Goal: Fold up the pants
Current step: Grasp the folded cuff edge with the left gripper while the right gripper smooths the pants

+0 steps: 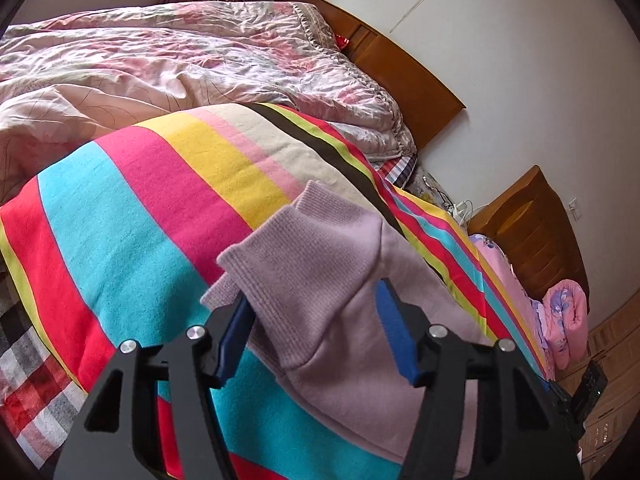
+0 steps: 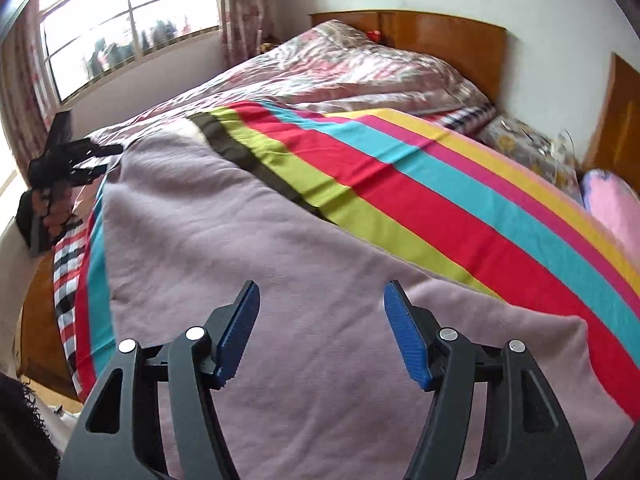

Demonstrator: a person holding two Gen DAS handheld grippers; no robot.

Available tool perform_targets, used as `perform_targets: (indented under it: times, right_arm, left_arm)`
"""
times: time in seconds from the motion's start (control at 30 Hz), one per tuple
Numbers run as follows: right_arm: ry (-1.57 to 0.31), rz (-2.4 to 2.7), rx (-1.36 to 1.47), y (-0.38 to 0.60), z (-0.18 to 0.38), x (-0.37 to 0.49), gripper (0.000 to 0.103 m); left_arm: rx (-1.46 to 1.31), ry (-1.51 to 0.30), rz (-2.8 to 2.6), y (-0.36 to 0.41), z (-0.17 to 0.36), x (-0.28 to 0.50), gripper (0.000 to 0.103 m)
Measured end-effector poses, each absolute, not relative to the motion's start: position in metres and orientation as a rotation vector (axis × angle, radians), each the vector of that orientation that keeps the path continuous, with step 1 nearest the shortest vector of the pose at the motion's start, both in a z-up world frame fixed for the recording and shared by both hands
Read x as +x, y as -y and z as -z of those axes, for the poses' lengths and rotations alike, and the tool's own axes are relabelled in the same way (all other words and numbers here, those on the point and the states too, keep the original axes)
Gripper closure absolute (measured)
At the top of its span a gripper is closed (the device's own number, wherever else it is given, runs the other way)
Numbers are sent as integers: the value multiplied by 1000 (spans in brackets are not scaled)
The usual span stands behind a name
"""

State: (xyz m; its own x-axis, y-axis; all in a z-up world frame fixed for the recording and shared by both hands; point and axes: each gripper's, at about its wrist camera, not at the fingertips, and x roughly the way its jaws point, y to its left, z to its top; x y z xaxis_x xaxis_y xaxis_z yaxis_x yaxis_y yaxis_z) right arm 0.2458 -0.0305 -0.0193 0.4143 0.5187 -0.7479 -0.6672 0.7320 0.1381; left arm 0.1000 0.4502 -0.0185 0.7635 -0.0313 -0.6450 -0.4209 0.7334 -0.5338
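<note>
Bedroom surroundings frame both views: a wide bed covered by a boldly striped cotton blanket [image 1: 132, 216] in cyan, red, pink, yellow and lime serves as the work surface. On that blanket lie the pale lilac knitted pants [image 2: 224, 240], spread out flat in the right wrist view, where they fill most of the near ground. In the left wrist view the ribbed cuffs of the two legs [image 1: 288, 236] lie overlapped, pointing away from the camera.

The left gripper [image 1: 314, 298] has its blue-padded jaws wide apart, one on each side of the cuff end; whether the pads touch the cloth cannot be told, and nothing is clamped. The right gripper [image 2: 320, 296] is likewise spread wide over the lilac fabric, holding nothing.

Beyond the blanket sits a crumpled pink floral quilt [image 1: 180, 60], backed by a brown wooden headboard [image 1: 404, 76]. A wooden bedside cabinet [image 1: 532, 232] stands near the white wall, with a rolled pink floral bundle [image 1: 566, 320] beside it. A curtained window [image 2: 128, 16] shows in the right wrist view.
</note>
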Motion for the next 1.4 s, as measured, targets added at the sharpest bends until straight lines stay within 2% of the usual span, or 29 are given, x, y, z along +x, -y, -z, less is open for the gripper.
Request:
perform_targets:
  times: [0.13,0.2,0.23,0.27,0.37,0.53,0.6,0.63,0.67,0.77,0.87,1.0,1.1,1.17,1.2,1.3,1.37,1.4]
  right_arm:
    - [-868,-758,-176,28,24,277,47]
    - [-882,-761,-221,18,30,294,55]
    - [-896,-774,-227,13,33,298,64]
    - [-903,-797,-241,9,36,303,68]
    - [-914,-895,-321,-7,39,299,68]
    - [-926,-964,-461,-21,46,290,68]
    - [-913,-978,-489,-22,46,285,72]
    - [-884,-976,-530,-24,45,280,82]
    - [-848,-967,-574,-26,42,274,94]
    - [-717,-895,-608,-23,22,256,97]
    - [-657,-840,-534,-11,6,252,98]
    - [-799,-849,-576,-21,46,259,98]
    - [-828,-856,-491,-16,42,266,91]
    - [-813,-868,-444,-17,28,269,60]
    - [-796,-886,-415,-21,19,270,57]
    - [-728,-972,-373,-61,-8,273,57]
    - [-711,-1059,-359,-106,-17,275,57]
    - [-707,-1105,-366,-134,-17,276,57]
  left_arm:
    - [-763,-651,-221,-456,20,104,43]
    - [-775,-644,-229,-457,20,106,43]
    - [-771,-640,-233,-455,20,106,43]
    - [-763,-636,-237,-454,19,106,49]
    - [-738,-643,-235,-452,17,107,56]
    - [-721,-659,-237,-452,19,112,57]
    - [-717,-660,-245,-451,22,114,61]
    - [-711,-659,-254,-450,22,114,68]
    - [-704,-653,-263,-448,21,114,78]
    - [-645,-593,-284,-439,3,109,84]
    - [-552,-487,-246,-424,-25,101,86]
    - [-456,-600,-342,-426,-5,115,86]
    - [-554,-664,-354,-443,26,106,86]
    - [-584,-647,-341,-446,27,93,82]
    - [-595,-639,-336,-448,26,88,81]
    - [-649,-618,-320,-456,26,82,78]
    - [-700,-590,-296,-459,24,81,68]
    - [-719,-575,-284,-459,23,81,68]
